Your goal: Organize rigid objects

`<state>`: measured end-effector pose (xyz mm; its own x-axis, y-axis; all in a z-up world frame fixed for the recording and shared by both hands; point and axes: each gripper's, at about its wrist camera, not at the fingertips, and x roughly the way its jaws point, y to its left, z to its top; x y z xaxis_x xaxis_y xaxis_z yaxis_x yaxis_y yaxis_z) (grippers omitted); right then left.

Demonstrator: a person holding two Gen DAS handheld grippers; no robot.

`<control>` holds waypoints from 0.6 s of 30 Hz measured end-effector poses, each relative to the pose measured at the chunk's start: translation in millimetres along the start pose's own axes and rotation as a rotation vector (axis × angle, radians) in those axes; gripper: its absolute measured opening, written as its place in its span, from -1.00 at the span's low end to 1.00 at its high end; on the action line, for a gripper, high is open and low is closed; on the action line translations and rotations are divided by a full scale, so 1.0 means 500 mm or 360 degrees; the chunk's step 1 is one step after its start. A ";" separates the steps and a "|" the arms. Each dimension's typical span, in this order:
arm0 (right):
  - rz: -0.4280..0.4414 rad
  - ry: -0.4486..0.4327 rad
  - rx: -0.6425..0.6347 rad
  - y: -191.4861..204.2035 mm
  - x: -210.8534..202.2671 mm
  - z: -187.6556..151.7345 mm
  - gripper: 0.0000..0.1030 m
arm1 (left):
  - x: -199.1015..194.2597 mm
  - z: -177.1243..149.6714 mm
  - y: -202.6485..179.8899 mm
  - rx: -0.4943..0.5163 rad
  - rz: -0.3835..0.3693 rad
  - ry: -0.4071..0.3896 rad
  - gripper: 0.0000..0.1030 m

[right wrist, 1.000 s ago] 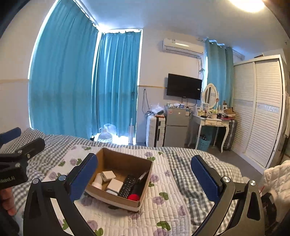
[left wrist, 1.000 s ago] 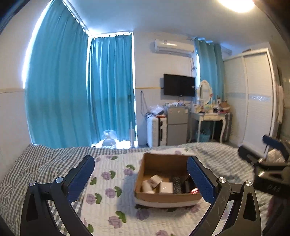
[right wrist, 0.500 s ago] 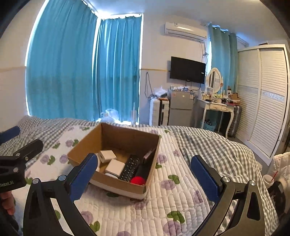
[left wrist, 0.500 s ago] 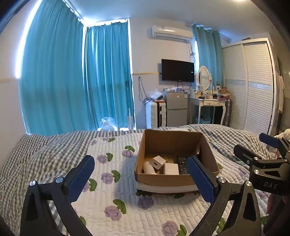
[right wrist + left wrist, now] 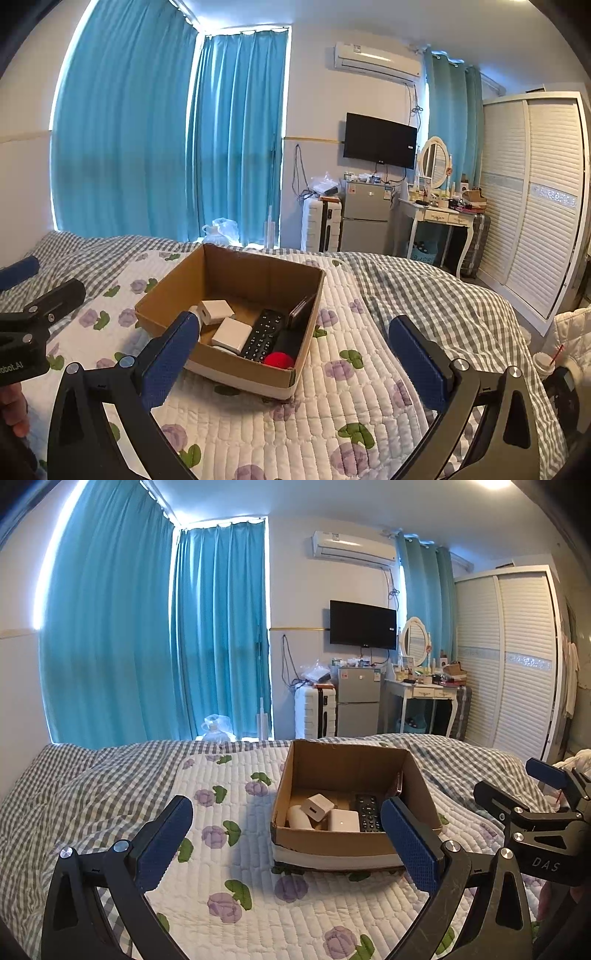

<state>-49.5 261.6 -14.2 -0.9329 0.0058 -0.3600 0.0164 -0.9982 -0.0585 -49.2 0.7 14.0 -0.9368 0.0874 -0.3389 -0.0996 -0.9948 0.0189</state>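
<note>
An open cardboard box (image 5: 317, 840) (image 5: 177, 295) sits on the floral quilt of a bed. Inside lie white chargers (image 5: 232, 332) (image 5: 319, 806), a black remote (image 5: 264, 334) (image 5: 367, 812), a dark phone (image 5: 301, 310) leaning on the right wall, and a red ball (image 5: 279, 360). My left gripper (image 5: 291, 845) is open and empty, just in front of the box. My right gripper (image 5: 295, 358) is open and empty, in front of and to the right of the box. Each gripper shows at the edge of the other's view.
The quilt (image 5: 229, 878) lies over a grey checked bedcover (image 5: 436, 295). Beyond the bed stand blue curtains (image 5: 221, 635), a small fridge (image 5: 358, 705), a white dressing table (image 5: 437, 218) and a white wardrobe (image 5: 532, 206). A cup with a straw (image 5: 546, 363) is at the right.
Both grippers have come closer to the box, which looms larger and more central. Both stay open and empty.
</note>
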 end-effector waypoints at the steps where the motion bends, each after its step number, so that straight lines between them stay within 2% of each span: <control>1: 0.0001 0.0002 0.0000 0.001 0.000 0.000 1.00 | 0.000 0.000 0.000 0.0001 -0.0001 0.0004 1.00; 18: -0.0016 0.0025 -0.0014 0.005 0.012 -0.007 1.00 | 0.007 -0.005 0.002 -0.0004 0.0011 0.0031 1.00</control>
<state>-53.6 259.5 -19.8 -0.9274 0.0168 -0.3738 0.0102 -0.9975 -0.0702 -51.6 0.1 10.4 -0.9307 0.0797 -0.3570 -0.0924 -0.9955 0.0188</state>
